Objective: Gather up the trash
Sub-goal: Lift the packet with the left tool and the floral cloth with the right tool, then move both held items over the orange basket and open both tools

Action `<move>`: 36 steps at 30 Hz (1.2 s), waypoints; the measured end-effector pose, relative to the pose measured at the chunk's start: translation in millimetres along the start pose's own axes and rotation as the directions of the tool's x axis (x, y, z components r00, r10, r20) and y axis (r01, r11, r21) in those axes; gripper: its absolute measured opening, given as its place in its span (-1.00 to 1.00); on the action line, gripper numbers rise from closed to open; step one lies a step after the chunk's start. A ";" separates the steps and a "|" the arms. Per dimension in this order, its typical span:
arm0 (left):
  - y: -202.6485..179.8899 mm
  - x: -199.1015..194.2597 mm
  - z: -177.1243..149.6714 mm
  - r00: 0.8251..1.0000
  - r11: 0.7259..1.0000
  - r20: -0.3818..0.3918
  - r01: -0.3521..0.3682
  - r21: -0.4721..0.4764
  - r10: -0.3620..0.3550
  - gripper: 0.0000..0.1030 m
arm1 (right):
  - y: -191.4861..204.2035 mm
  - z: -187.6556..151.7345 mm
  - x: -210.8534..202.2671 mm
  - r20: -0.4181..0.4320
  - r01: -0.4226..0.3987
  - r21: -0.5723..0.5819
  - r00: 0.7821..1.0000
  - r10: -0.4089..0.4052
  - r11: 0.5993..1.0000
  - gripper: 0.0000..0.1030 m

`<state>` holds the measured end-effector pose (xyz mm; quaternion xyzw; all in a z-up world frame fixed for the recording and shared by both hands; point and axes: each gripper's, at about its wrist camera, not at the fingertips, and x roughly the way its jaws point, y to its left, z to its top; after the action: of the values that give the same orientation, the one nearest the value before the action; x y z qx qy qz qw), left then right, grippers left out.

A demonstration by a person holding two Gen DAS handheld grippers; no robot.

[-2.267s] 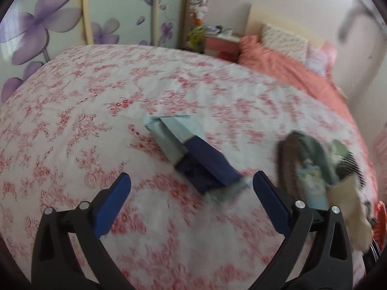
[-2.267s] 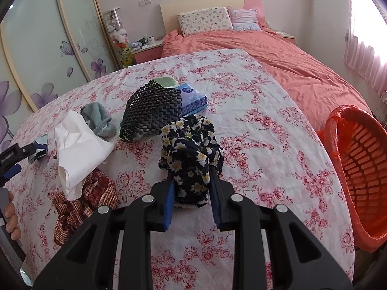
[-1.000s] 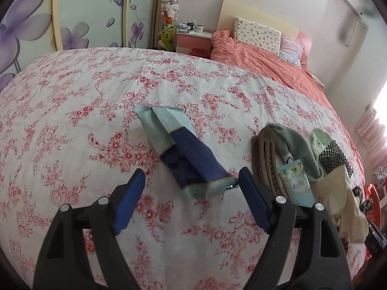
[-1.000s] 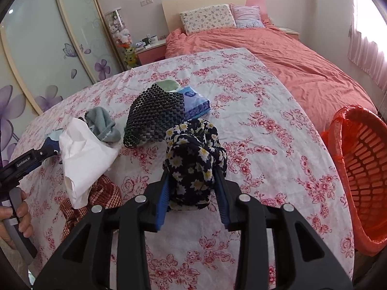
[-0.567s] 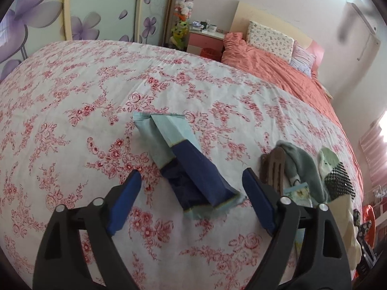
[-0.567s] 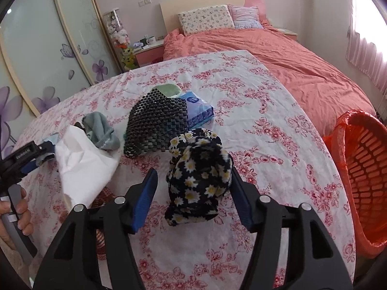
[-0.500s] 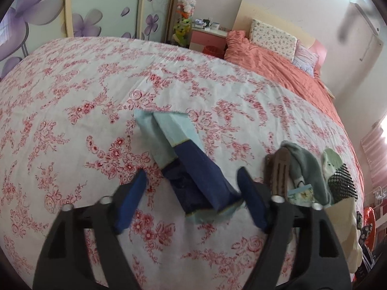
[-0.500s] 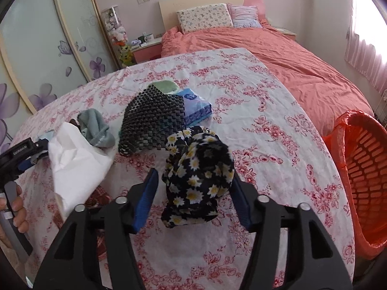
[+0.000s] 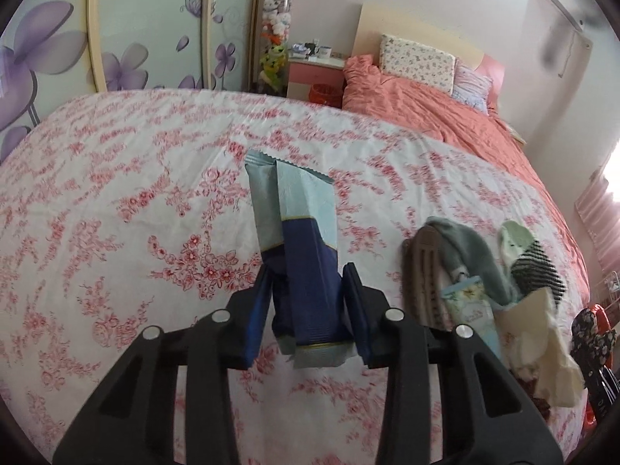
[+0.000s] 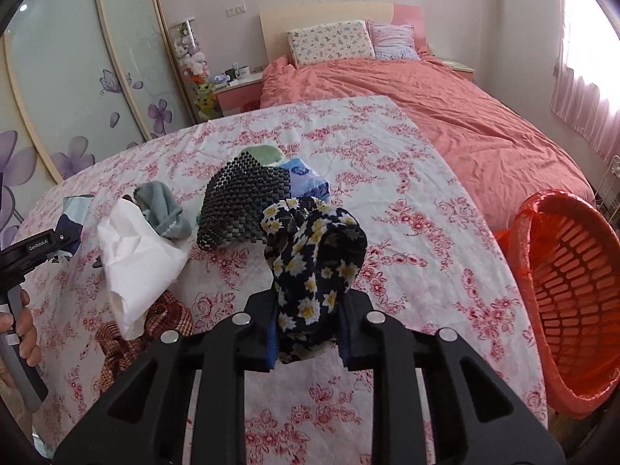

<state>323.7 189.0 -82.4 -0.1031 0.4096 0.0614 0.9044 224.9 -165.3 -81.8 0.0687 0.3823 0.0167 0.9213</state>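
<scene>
Left wrist view
Setting: bedroom; floral bedspread (image 9: 116, 201) fills the ground ahead of the left gripper (image 9: 308, 310), with a bed in coral covers beyond.
Left gripper state: jaws have just been closing and now pinch the wrapper (image 9: 300, 255) at its dark blue lower end; both pads press its sides.
Wrapper position: between the pads, pale blue crimped end pointing away from the gripper, appearing lifted clear of the bedspread.
Wrapper handling: judged very light, thin and crinkly, likely slippery film. Grip across the folded blue band, where the layers double up; a hold near the loose crimped edge could slip.
Beside the gripper: a heap of socks (image 9: 465, 248) and small items lies to its right.

Right wrist view
Setting: same bedspread; orange basket (image 10: 573, 302) stands off the bed edge, to the right of the right gripper (image 10: 308, 333).
Right gripper state: jaws have just been closing and now clamp the flowered cloth (image 10: 314, 248) at its lower part.
Cloth position: bunched upright between the pads.
Cloth handling: judged soft, light, limp; hold the bunched middle so no loose end drags.
Ahead and left: black mesh mat (image 10: 240, 201), white paper (image 10: 135, 255), grey sock (image 10: 162, 209).
</scene>
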 end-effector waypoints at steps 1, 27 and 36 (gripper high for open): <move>-2.6 -7.9 0.2 1.000 1.000 0.009 0.008 0.003 -0.008 -0.27 | -0.8 0.7 -3.5 0.007 -0.002 0.002 1.000 0.002 1.000 -0.55; -157.9 -157.3 -42.4 0.949 0.918 0.112 0.250 0.307 -0.296 -0.26 | -65.2 -0.1 -127.2 0.250 0.040 0.092 0.966 -0.062 0.995 -0.55; -232.5 -176.1 -74.4 0.907 0.840 0.053 0.363 0.403 -0.418 -0.26 | -108.9 -9.4 -147.0 0.281 0.077 0.164 0.952 -0.121 0.983 -0.55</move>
<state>199.3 -59.2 34.1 -0.0009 0.3198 -0.1987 0.9264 111.9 -284.3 -0.4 0.1206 0.2465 -0.0689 0.9591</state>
